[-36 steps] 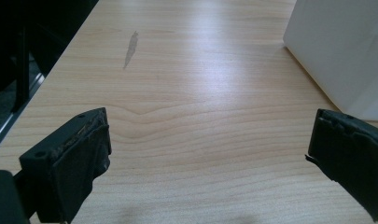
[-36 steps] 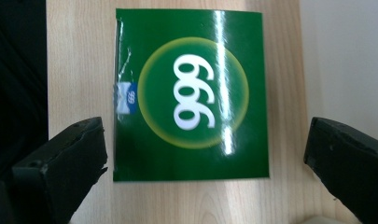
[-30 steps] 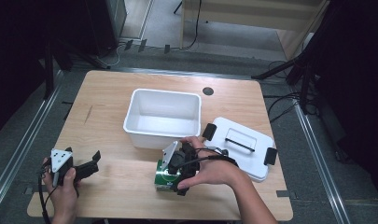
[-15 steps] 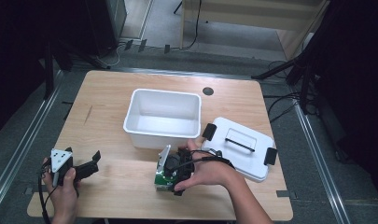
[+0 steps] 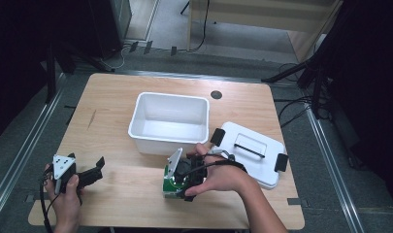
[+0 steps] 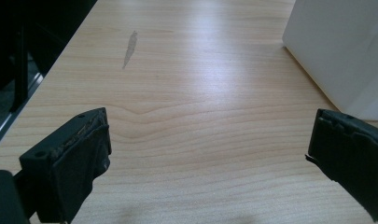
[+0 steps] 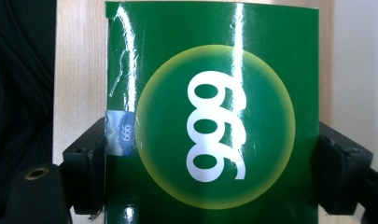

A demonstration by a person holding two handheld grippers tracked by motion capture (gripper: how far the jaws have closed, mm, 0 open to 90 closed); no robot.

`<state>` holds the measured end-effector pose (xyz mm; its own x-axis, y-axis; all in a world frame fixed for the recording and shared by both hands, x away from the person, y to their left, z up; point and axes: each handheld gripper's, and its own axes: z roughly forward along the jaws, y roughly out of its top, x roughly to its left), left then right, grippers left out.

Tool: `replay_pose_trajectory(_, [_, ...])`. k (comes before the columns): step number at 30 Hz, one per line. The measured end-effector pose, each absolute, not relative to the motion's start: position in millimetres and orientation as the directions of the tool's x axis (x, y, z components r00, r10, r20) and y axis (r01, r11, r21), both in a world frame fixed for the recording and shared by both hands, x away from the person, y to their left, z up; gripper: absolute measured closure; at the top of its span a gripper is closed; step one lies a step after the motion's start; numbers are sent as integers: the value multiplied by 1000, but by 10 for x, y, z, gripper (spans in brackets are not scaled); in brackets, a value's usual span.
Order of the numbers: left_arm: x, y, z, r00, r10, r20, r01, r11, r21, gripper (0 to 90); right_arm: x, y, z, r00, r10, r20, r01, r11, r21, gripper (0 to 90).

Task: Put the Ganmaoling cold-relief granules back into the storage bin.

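A green box [image 7: 214,140] with a yellow circle and white digits sits clamped between the jaws of my right gripper [image 7: 212,170]. From above, that green box [image 5: 169,189] rests on the wooden table just in front of the white bin [image 5: 167,141], with the right gripper [image 5: 183,180] and hand over it. At the table's front left, my left gripper [image 5: 93,171] is open with nothing in it. Its own view shows the left gripper [image 6: 210,163] over bare wood, jaws wide apart.
The bin is empty and stands mid-table; its wall [image 6: 336,46] is to the right of the left gripper. A white lid [image 5: 252,150] with black clips and a handle lies to the right of the bin. A small dark round mark [image 5: 216,94] sits behind the bin.
My right gripper has shifted slightly toward the table's front edge with the green box in it. The left gripper has stayed put.
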<state>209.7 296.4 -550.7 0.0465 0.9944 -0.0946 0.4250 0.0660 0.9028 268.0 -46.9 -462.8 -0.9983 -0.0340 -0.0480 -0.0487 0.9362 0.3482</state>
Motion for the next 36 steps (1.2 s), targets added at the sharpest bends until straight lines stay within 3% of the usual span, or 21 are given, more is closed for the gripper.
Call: replay_pose_trajectory(36, [2102,2969,-5507,52,994,-95,427,64,902,0,2888,-785,-3683,-996,-6,-87,-39,921,387,157])
